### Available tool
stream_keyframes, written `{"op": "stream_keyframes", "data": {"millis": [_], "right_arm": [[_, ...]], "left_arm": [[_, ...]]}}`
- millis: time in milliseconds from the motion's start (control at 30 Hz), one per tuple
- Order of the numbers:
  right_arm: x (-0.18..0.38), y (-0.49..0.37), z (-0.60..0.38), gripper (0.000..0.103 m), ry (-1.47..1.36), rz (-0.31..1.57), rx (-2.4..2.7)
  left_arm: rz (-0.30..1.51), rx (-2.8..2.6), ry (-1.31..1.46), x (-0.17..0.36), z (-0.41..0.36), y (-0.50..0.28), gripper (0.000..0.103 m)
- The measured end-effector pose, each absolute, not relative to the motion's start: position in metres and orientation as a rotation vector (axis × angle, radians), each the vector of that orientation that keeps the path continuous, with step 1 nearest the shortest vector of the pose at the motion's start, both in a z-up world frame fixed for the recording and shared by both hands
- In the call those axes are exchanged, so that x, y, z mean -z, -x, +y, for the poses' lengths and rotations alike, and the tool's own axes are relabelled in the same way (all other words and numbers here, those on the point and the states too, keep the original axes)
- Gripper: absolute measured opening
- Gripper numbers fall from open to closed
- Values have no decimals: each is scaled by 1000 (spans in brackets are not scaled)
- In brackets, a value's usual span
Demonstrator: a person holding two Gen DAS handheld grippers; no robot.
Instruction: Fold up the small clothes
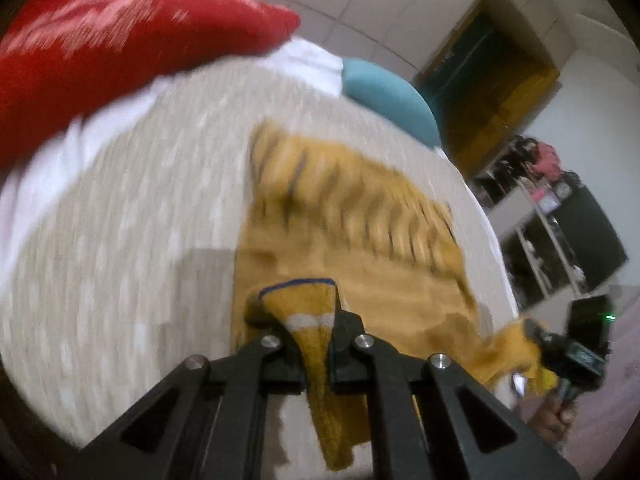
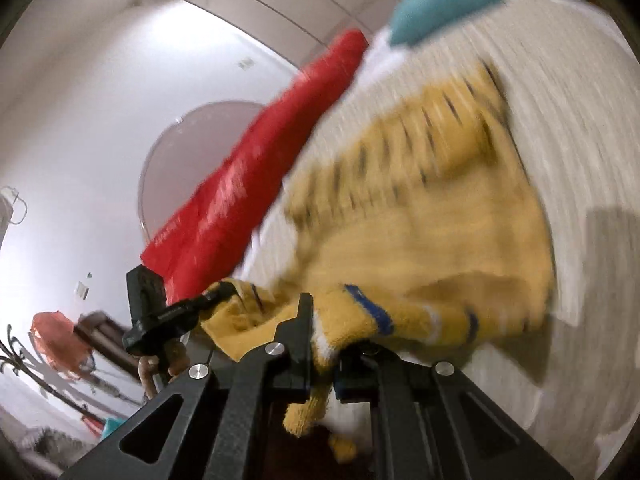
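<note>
Left gripper (image 1: 314,332): jaws closed tight on a bunched cuff of the yellow garment (image 1: 352,220), w/ blue trim line and white band showing just above the pads. Tilted downward toward the bed (image 1: 120,220); fingers converge at frame bottom-centre.

Right gripper (image 2: 324,344): likewise clamped on a second cuff of same garment (image 2: 420,208), blue and white trim draped over the right finger, a loose yellow end hanging below betw. the fingers. Pointed at a shallower angle; view rolled, so bed surface slants up to the right.

Garment: mustard-yellow knit, dark stripes across its far part; near edge lifted at both held points, far part lying on the pale textured bedcover (image 2: 580,140). Both views blurred, so fine detail not readable.

Cross-views: right gripper seen at lower right of left view (image 1: 532,330), yellow cloth in its tip, person's hand (image 1: 554,420) below it on the handle. Left gripper at left of right view (image 2: 218,290), also biting yellow cloth, fingers (image 2: 176,360) wrapped on its grip.

Surroundings: red pillow (image 1: 120,40) and teal cushion (image 1: 388,96) at far side of bed, apart from garment.
</note>
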State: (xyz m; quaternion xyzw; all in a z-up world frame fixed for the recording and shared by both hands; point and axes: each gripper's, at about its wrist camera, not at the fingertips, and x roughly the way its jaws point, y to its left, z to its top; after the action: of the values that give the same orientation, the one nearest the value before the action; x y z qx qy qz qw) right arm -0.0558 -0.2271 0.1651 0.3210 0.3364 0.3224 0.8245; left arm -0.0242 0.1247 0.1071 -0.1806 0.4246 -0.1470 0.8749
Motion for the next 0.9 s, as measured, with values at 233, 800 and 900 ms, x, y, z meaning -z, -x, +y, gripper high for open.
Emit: {"op": "stream_keyframes", "data": {"millis": [233, 800, 900], "right_arm": [[-190, -120, -238, 11, -637, 705, -463], [-149, -196, -307, 75, -928, 751, -210], [-153, -160, -303, 79, -788, 796, -243]], "left_arm": [[962, 121, 216, -87, 90, -149, 9], [955, 255, 522, -86, 139, -152, 73], [985, 295, 453, -71, 143, -124, 80]]}}
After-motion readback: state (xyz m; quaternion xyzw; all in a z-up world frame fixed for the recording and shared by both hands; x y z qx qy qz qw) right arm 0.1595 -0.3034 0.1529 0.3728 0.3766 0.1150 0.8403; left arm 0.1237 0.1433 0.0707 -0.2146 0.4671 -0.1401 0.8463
